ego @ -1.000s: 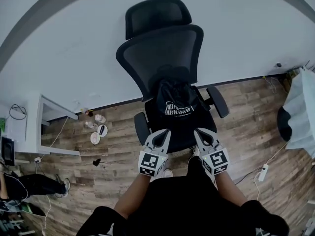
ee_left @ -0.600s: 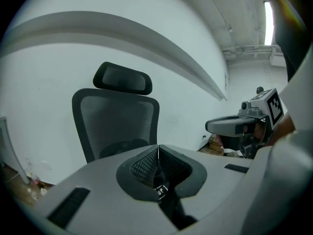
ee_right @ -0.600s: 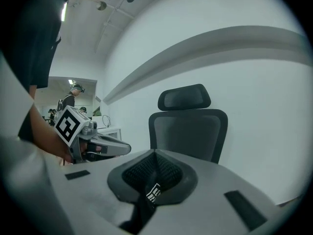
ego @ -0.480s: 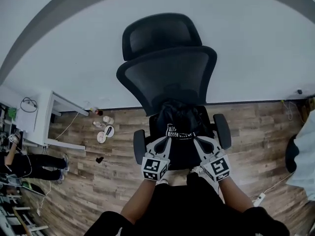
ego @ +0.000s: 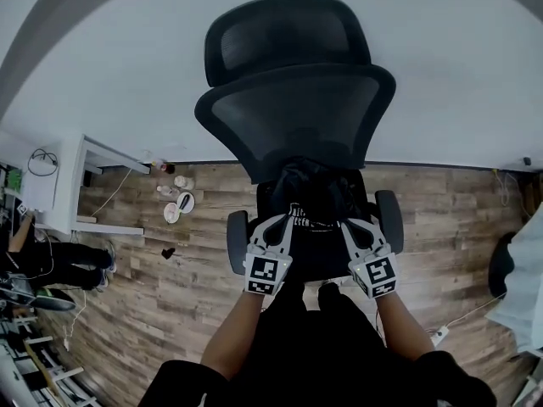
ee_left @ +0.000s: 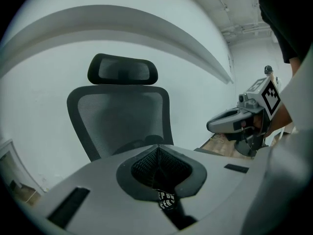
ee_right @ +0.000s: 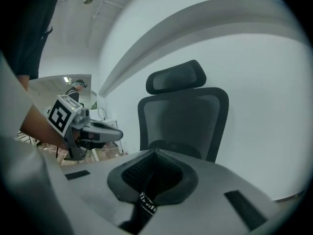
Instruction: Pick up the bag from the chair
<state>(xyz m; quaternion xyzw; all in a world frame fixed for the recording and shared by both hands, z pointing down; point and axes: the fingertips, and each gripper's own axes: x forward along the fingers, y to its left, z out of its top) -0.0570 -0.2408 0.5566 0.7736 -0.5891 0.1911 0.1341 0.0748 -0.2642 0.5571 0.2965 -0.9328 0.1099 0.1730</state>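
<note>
Where white wall meets wood-plank floor, stock as follows. Item one: black mesh office chair, headrest fitted, back to the wall. Item two: black bag with white print, slumped on the chair's seat against the backrest. Item three: my left gripper, jaws clenched together on nothing, tip at the bag's front left edge; contact uncertain. Item four: my right gripper, likewise closed and empty, tip at the bag's front right. Bag lies between and just beyond both tips.
</note>
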